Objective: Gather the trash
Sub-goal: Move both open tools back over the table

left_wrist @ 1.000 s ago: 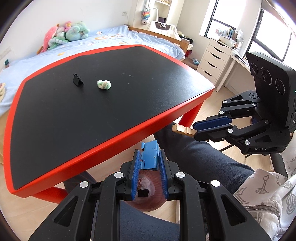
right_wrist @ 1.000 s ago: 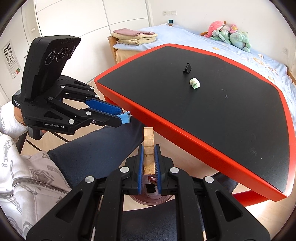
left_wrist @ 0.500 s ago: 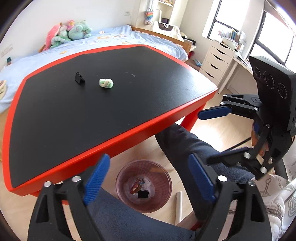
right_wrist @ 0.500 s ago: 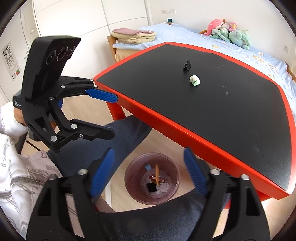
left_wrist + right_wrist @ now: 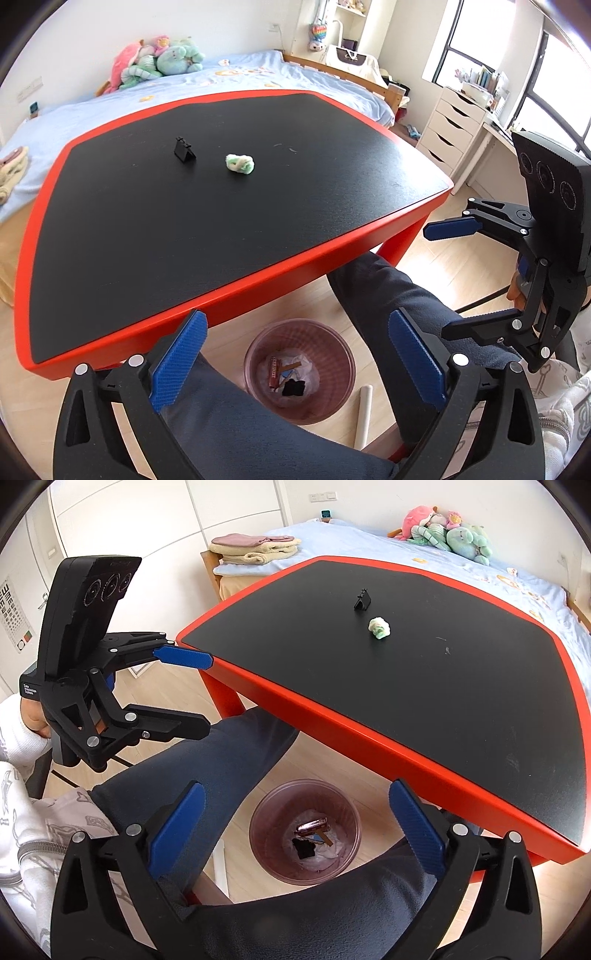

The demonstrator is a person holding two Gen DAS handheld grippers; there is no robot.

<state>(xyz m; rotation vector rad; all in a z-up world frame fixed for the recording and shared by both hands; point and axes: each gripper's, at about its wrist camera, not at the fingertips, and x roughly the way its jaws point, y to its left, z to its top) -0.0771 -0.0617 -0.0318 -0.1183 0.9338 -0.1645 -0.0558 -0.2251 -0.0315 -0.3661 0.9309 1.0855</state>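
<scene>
- We hold the left gripper (image 5: 295, 365) and the right gripper (image 5: 295, 834) over the trash bin (image 5: 300, 369), both with fingers spread wide and nothing between them; the bin sits directly below and between each pair of fingers.
- We judge a drop-off step finished: several scraps lie in the bin, and two pieces wait on the red-edged black table (image 5: 207, 221).
- The crumpled green-white wad (image 5: 240, 163) lies far ahead of the left fingers, slightly left of their midline; it is a rounded lump whose slight long axis runs across our left view.
- The black binder clip (image 5: 183, 149) stands just to its left, apart from it, wire handles upward and toward the far side.
- Next, we think, one gripper must reach forward over the table edge, straddle the wad and close.
</scene>
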